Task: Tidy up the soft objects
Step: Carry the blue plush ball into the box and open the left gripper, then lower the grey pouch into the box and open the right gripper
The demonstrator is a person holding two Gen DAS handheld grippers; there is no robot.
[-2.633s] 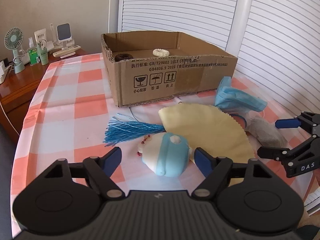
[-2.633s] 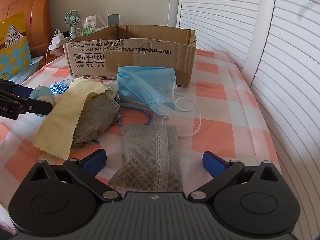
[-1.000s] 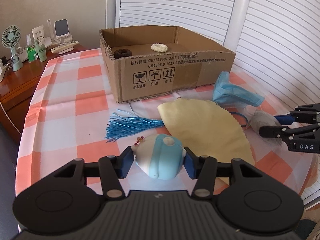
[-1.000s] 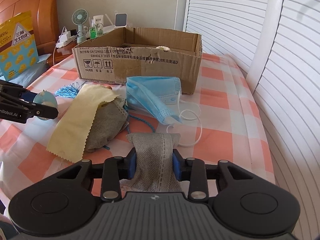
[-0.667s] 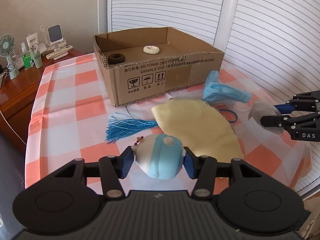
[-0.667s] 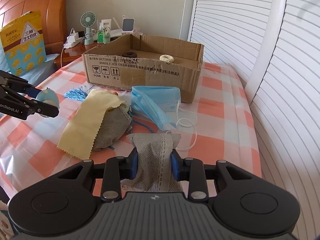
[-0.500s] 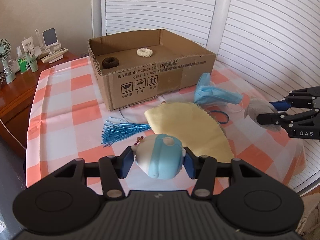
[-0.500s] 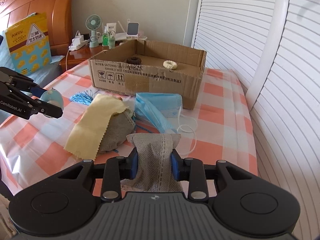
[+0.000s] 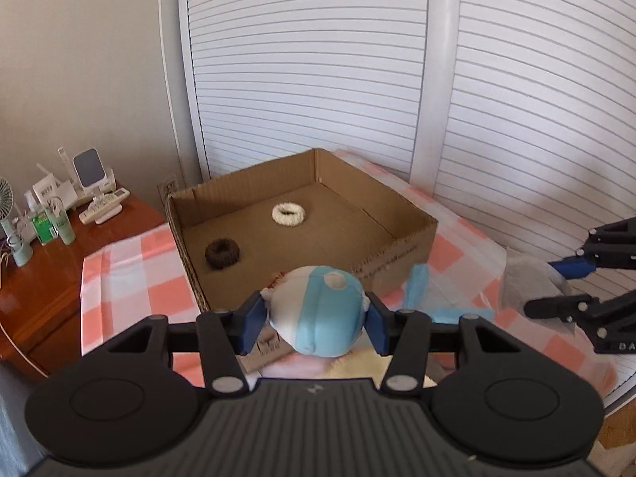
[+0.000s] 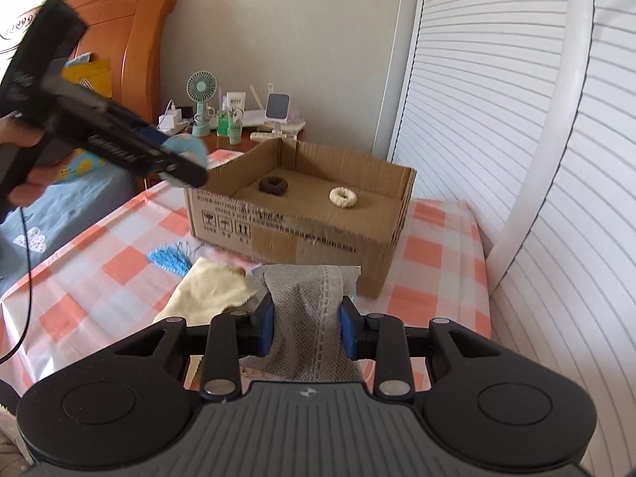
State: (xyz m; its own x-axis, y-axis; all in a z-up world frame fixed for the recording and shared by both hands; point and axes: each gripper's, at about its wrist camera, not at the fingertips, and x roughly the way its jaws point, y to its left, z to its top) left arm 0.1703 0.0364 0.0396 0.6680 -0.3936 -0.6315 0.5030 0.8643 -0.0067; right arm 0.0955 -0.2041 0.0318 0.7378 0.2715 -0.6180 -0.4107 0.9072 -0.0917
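The left gripper (image 9: 316,320) pinches a round blue-and-white plush toy (image 9: 318,310) between its blue fingers (image 9: 251,320), holding it in the air over the near wall of an open cardboard box (image 9: 397,244). The right gripper (image 10: 306,328) has its fingers (image 10: 265,328) pressed onto a grey mesh pouch (image 10: 308,314), which bunches between them and fans out above, raised clear of the desk (image 10: 99,262) in front of the box. Inside the box lie a dark brown scrunchie (image 9: 222,253) and a cream scrunchie (image 9: 289,214), well apart on its floor. On the checked cloth of the desk, in the right wrist view, a yellow cloth (image 10: 206,292) lies just left of the pouch, with a blue tassel (image 10: 169,259) beyond it near the box front. A blue face mask (image 9: 417,284) shows partly beside the box in the left wrist view. A wooden nightstand (image 9: 35,278) beside the desk carries a small fan (image 10: 202,89) and bottles.
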